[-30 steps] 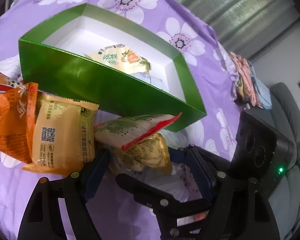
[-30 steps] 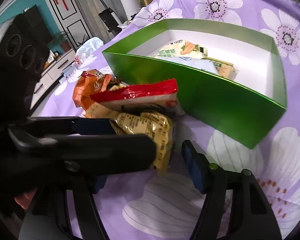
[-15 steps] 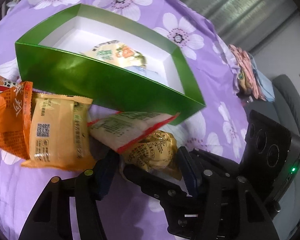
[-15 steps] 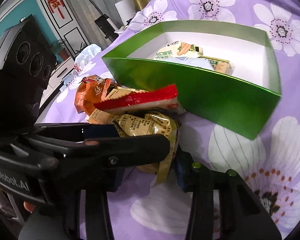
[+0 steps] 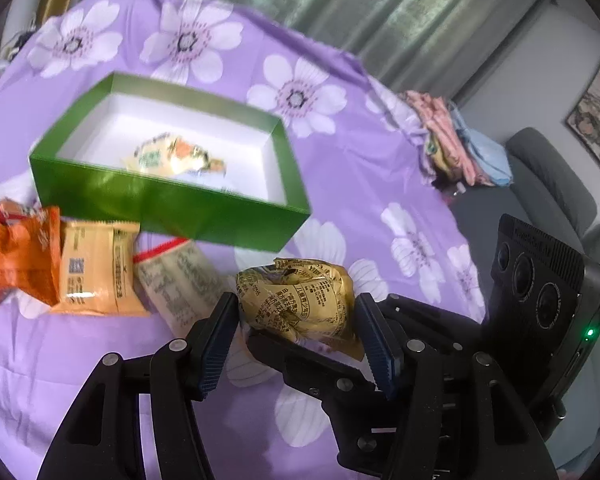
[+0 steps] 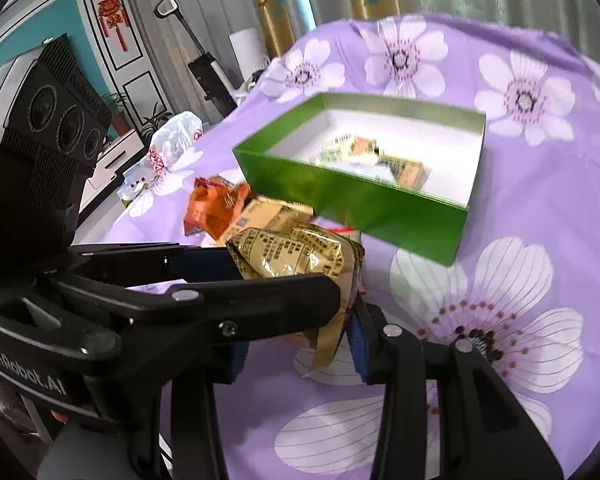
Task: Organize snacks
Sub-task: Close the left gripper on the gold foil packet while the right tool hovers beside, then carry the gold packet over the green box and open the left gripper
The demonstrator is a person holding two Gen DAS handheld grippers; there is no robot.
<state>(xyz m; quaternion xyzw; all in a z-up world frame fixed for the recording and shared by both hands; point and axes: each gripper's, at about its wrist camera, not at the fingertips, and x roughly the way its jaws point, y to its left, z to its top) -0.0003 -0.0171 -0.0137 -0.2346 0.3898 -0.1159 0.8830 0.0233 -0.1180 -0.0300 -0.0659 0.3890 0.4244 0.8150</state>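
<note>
Both claws grip one crumpled gold snack packet (image 5: 300,300), the left claw (image 5: 300,336) across its sides and the right claw (image 6: 300,344) on its lower edge. It hangs above the purple flowered cloth (image 5: 380,184), near the green box (image 5: 168,204).

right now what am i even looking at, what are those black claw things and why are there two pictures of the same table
The black claws are two hand-held grippers, each carried by a person, with a wide-angle camera looking forward along its two fingers. So you get one picture per camera.

In the left wrist view, the left hand-held gripper squeezes a crumpled gold snack packet between its blue pads. The other black tool crossing below it is the right hand-held gripper, which in its own view pinches the same packet from its side. Both hold it raised above the cloth.

On the purple flowered tablecloth stands an open green box with a few snacks already inside. Beside it lie an orange packet, a tan packet and a pale packet with a red edge.
</note>
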